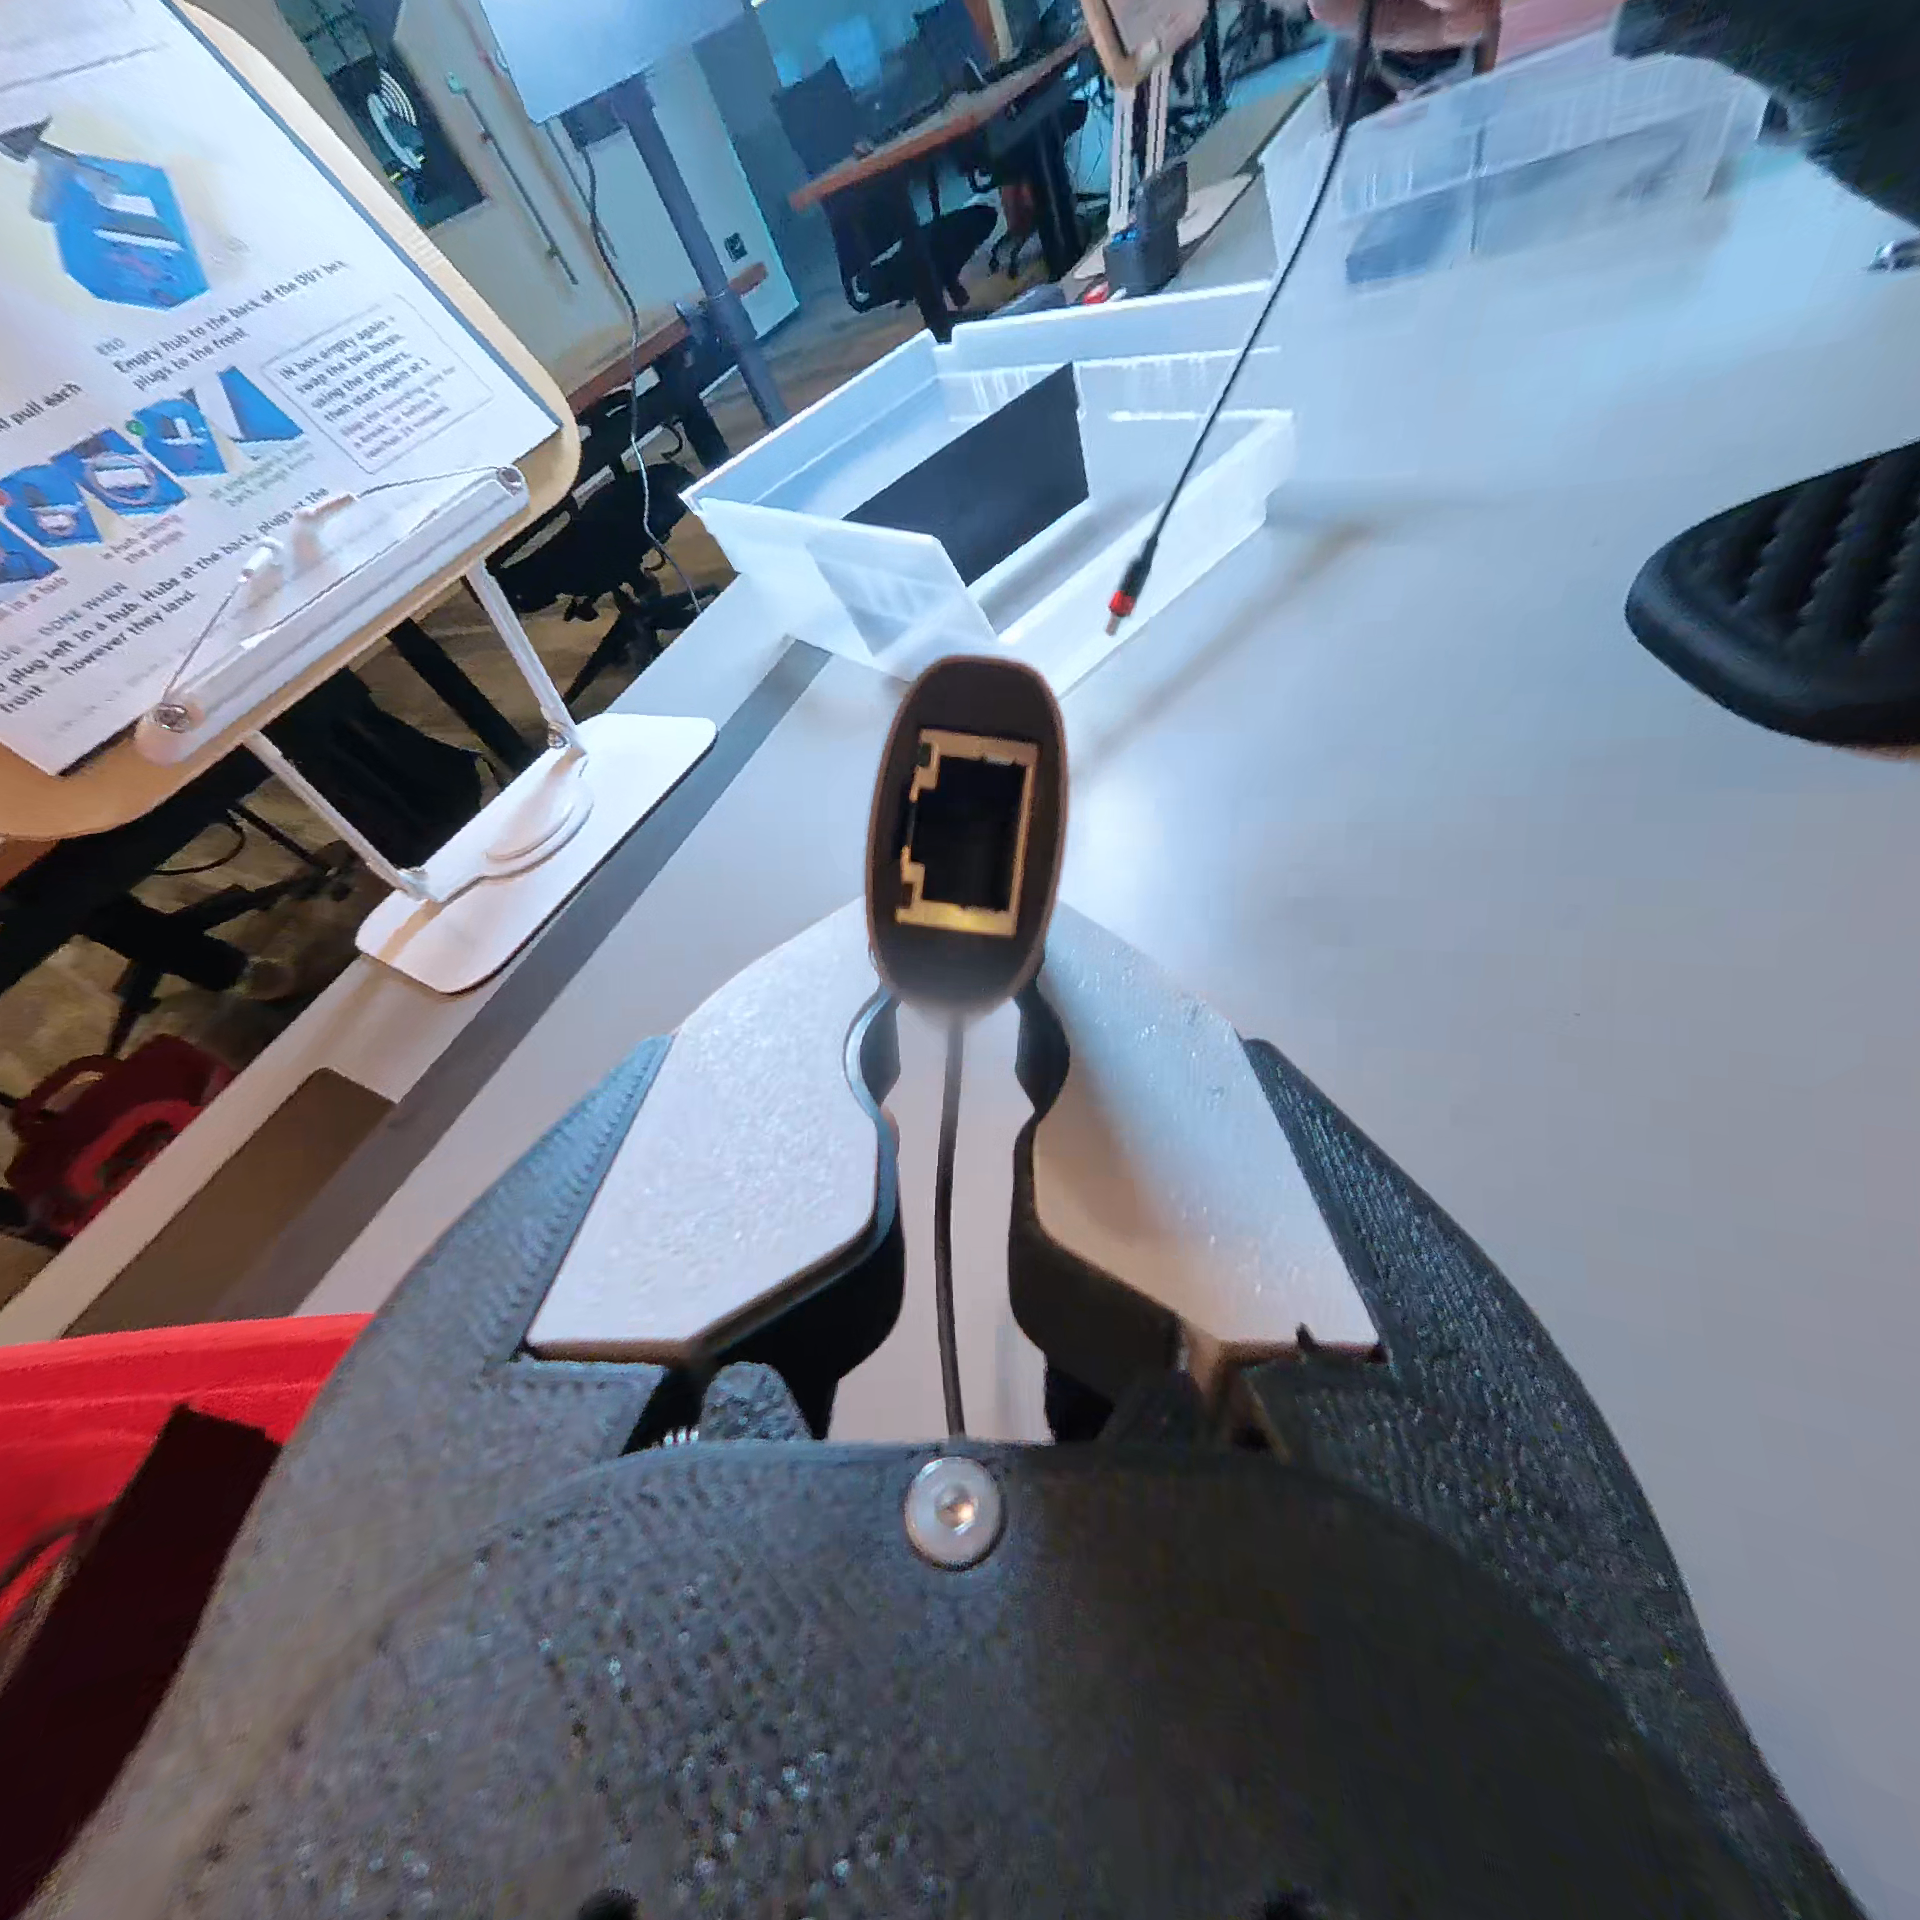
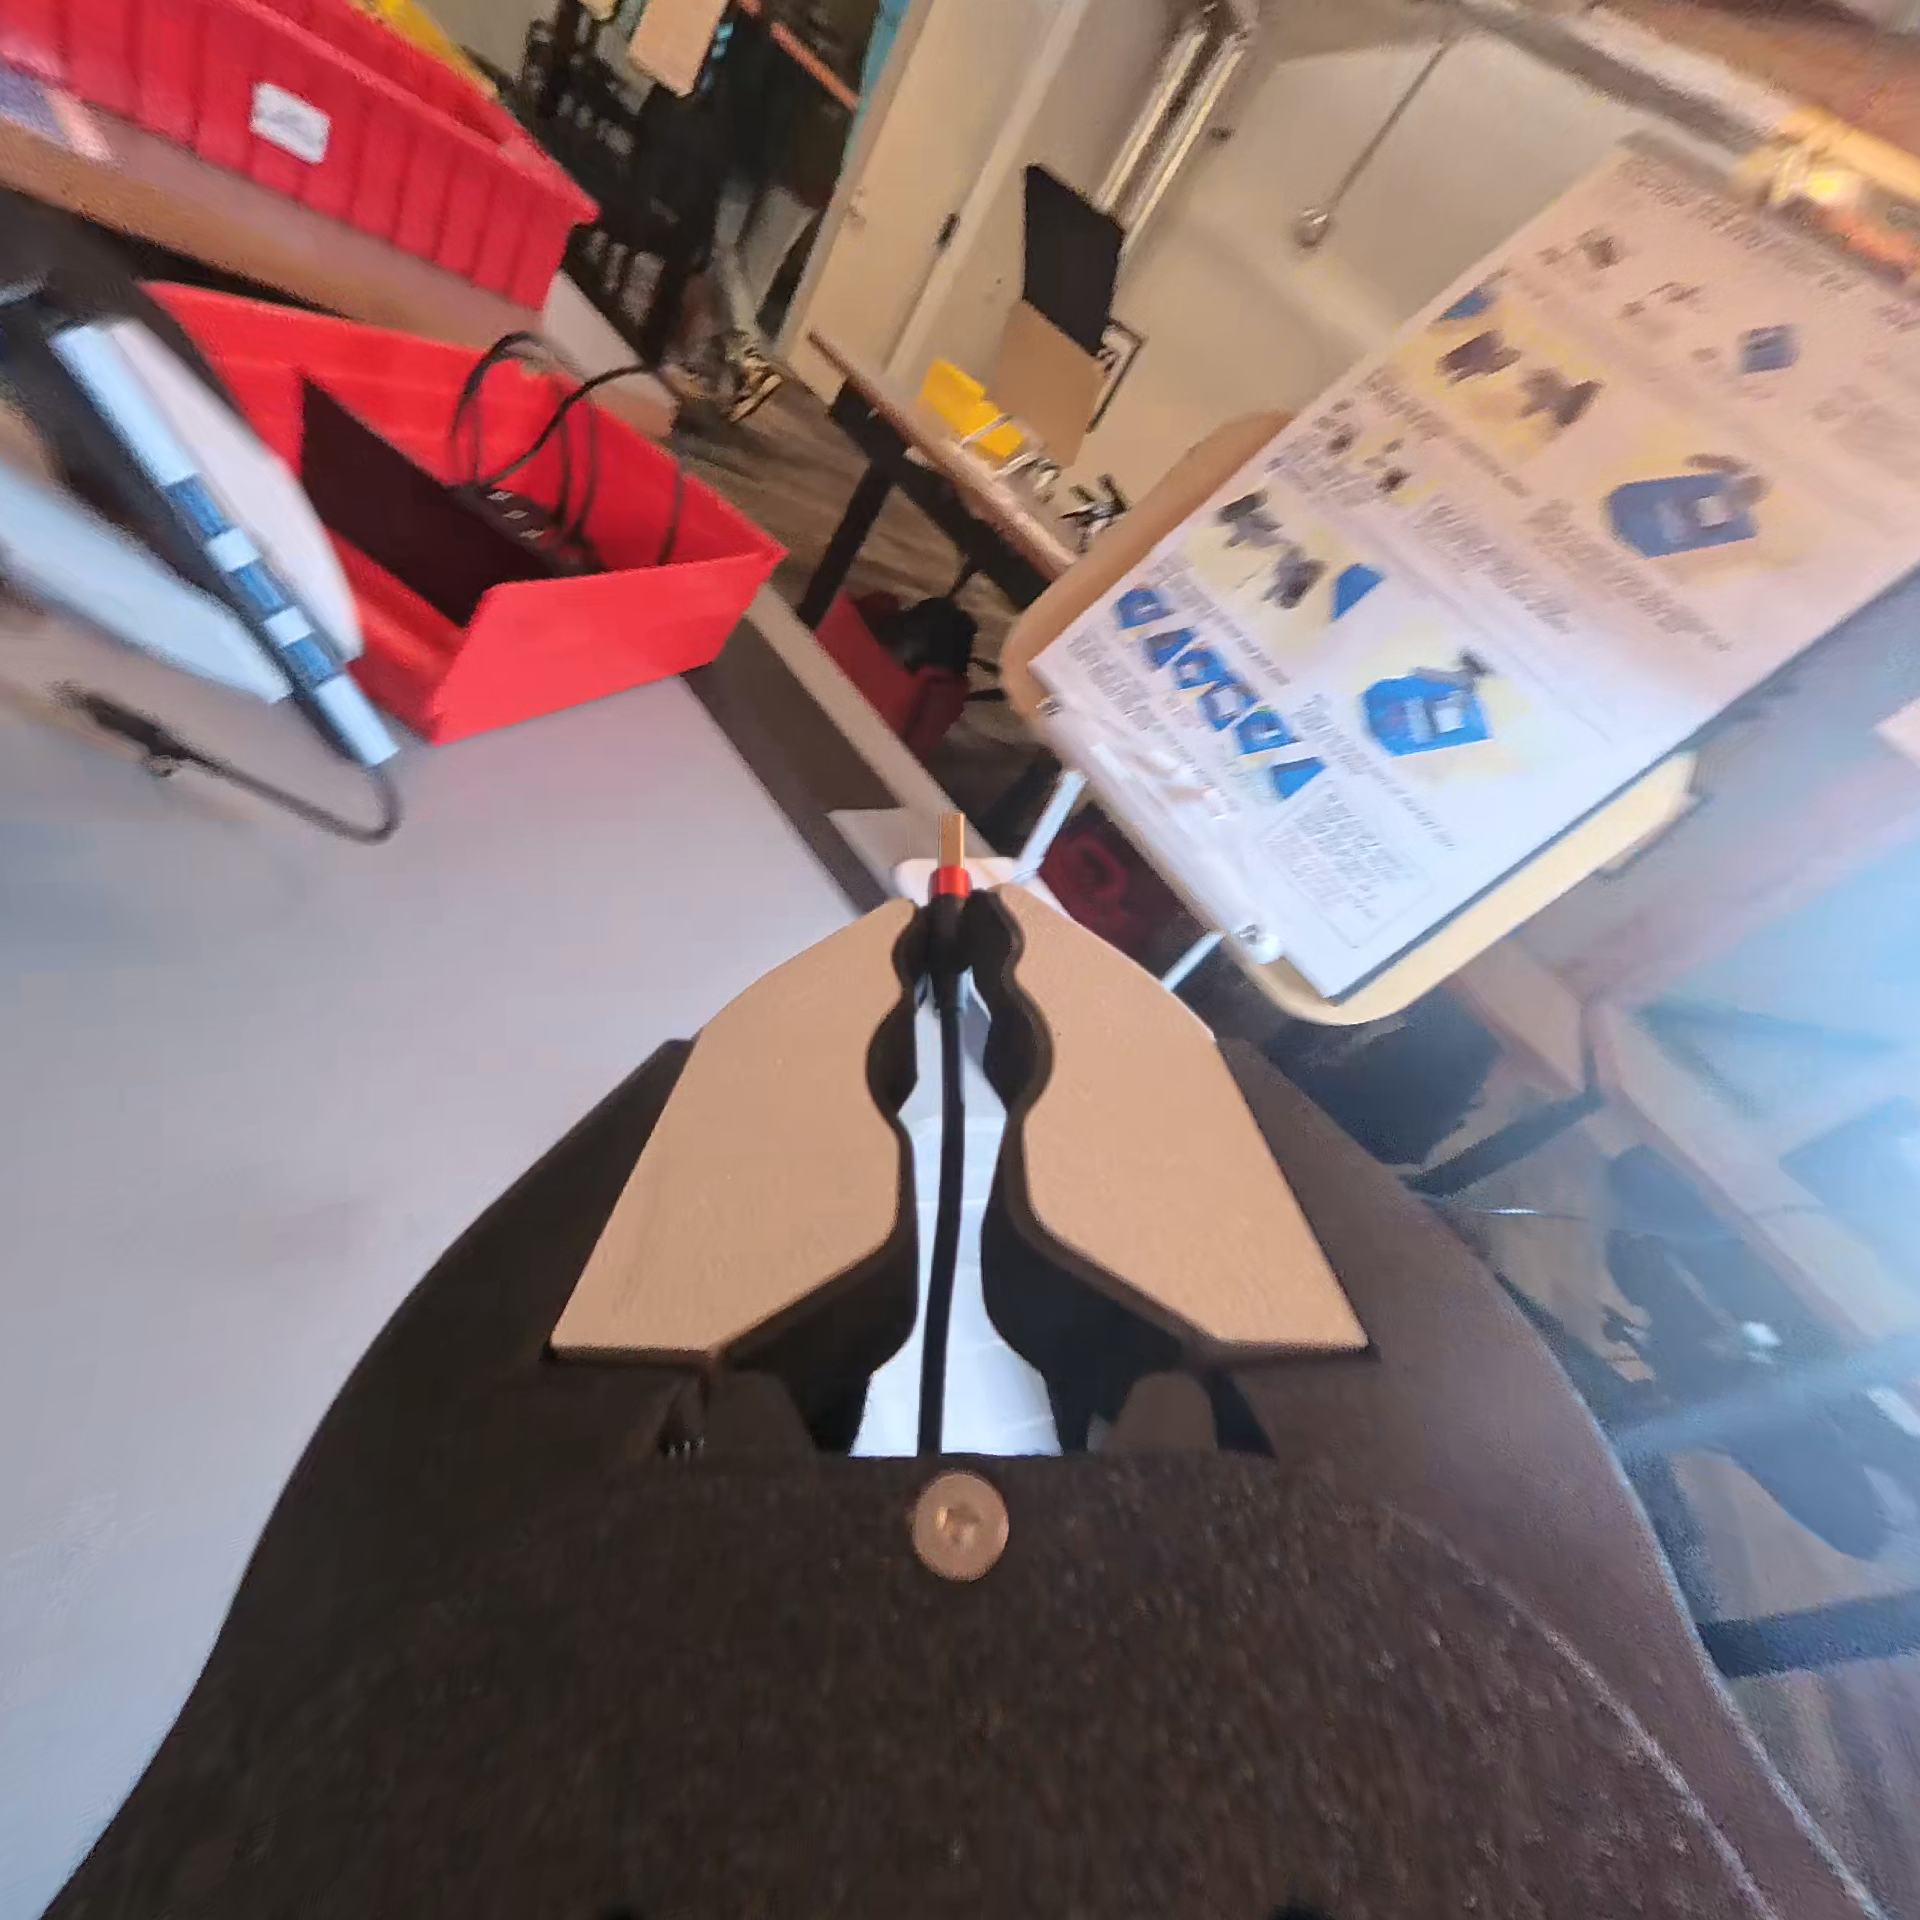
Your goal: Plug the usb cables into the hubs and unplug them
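Observation:
My left gripper (image 1: 961, 997) is shut on a grey hub (image 1: 966, 821), held above the table with its end socket facing the camera; the hub's thin cable runs back between the fingers. The right wrist view shows a hub (image 2: 249, 582) at far left, with a row of blue ports along its side. My right gripper (image 2: 951, 914) is shut on a black USB cable's plug (image 2: 951, 862), whose red collar and metal tip stick out past the fingertips. In the left wrist view a black cable with a red-collared plug (image 1: 1127, 603) hangs from above over a white tray (image 1: 1174, 405).
An instruction sheet on a white stand (image 1: 260, 343) is at the table's left edge; it also shows in the right wrist view (image 2: 1455, 582). A red bin (image 2: 582, 623) holds a black hub and looped cables. A second red bin (image 2: 312, 135) sits behind it. My hands' fingertips stand some 20 centimetres from each other.

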### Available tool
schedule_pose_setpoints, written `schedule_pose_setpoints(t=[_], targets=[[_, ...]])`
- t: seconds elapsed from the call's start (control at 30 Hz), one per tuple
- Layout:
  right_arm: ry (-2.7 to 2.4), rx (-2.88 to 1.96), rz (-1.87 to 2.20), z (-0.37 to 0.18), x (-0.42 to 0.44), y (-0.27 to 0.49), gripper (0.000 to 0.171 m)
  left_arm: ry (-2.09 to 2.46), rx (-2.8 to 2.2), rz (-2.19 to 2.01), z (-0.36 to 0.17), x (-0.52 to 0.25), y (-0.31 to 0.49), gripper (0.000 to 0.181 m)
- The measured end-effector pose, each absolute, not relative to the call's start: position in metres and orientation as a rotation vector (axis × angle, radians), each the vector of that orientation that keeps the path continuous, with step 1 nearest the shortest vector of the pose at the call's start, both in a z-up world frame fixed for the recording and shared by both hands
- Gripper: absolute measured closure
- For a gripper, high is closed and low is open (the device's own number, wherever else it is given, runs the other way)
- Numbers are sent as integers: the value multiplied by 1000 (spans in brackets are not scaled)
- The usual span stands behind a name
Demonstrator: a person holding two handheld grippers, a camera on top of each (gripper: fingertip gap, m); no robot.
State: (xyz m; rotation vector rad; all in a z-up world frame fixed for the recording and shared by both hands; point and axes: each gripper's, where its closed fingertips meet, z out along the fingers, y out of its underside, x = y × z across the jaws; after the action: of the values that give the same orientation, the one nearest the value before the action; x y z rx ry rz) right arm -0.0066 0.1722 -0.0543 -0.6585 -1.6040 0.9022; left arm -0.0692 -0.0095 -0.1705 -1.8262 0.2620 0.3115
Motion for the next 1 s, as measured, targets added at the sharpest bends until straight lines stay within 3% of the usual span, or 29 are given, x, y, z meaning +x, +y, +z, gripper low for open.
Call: schedule_pose_setpoints(t=[0.17,0.43,0.53,0.67,0.8,1.0], targets=[[-1506,-714,808,-21,-35,216,163,255,-1834,317,-182,-69,-6,162],[-1638,-1066,351,-155,-74,322,163,205,-1756,201,-175,-68,-8,163],[-1626,-1118,308,-163,-71,335,141,208,-1756,178,-178,-67,-7,163],[-1578,-1089,454,-127,-67,314,133,211,-1755,145,-179,-63,-6,163],[-1706,-899,638,-103,-65,246,132,202,-1744,98,-179,-60,-6,163],[-2128,-604,1052,-124,-46,103,132,185,-1611,-50,-157,-46,-10,163]])
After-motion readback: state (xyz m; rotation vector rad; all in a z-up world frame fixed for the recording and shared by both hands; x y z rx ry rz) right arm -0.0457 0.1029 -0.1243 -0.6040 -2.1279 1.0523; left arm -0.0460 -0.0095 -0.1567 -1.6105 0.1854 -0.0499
